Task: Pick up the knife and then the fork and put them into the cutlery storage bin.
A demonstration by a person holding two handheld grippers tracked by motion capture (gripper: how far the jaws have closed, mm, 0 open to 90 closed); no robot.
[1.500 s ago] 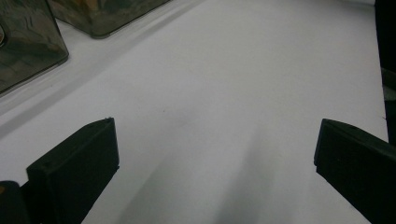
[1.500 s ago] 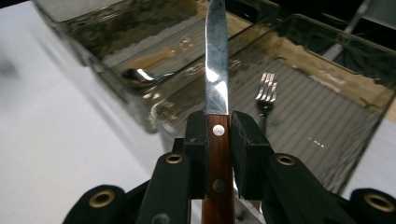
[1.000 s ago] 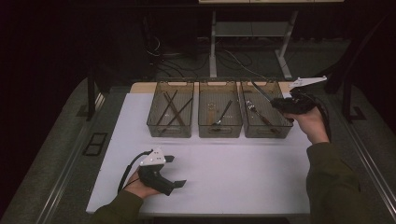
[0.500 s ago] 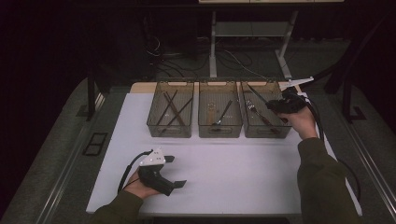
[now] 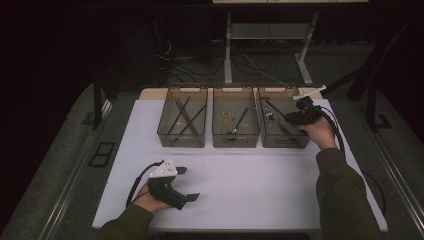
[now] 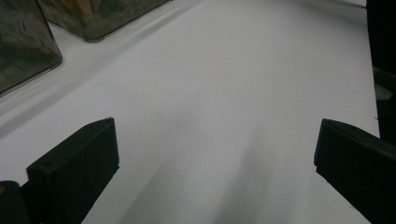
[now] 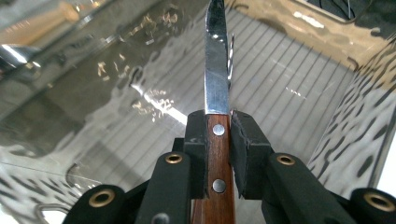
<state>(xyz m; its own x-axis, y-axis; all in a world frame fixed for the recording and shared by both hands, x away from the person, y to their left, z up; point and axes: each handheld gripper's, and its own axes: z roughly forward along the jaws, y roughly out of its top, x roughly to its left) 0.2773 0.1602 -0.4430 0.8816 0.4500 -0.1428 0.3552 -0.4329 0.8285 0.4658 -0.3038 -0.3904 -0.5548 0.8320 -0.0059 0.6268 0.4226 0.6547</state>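
A knife (image 7: pixel 216 70) with a brown riveted wooden handle and a steel blade sits clamped between the pads of my right gripper (image 7: pixel 218 133), blade pointing away over the ribbed floor of the right bin (image 7: pixel 299 79). In the high view my right gripper (image 5: pixel 289 116) dips into that clear right bin (image 5: pixel 278 90) from its right side. My left gripper (image 5: pixel 187 183) rests on the white table near the front left, jaws wide apart. In the left gripper view the left gripper (image 6: pixel 215 144) has only bare table between its fingers.
Three clear bins stand in a row at the back of the white table (image 5: pixel 250 175): the left bin (image 5: pixel 183 90) holds dark sticks, the middle bin (image 5: pixel 235 90) a utensil. Dark floor and table legs lie beyond. Two bin corners (image 6: pixel 28 51) show at the upper left of the left gripper view.
My right hand has come down and slightly left, lowering the knife into the right bin. The left hand has stayed where it was.
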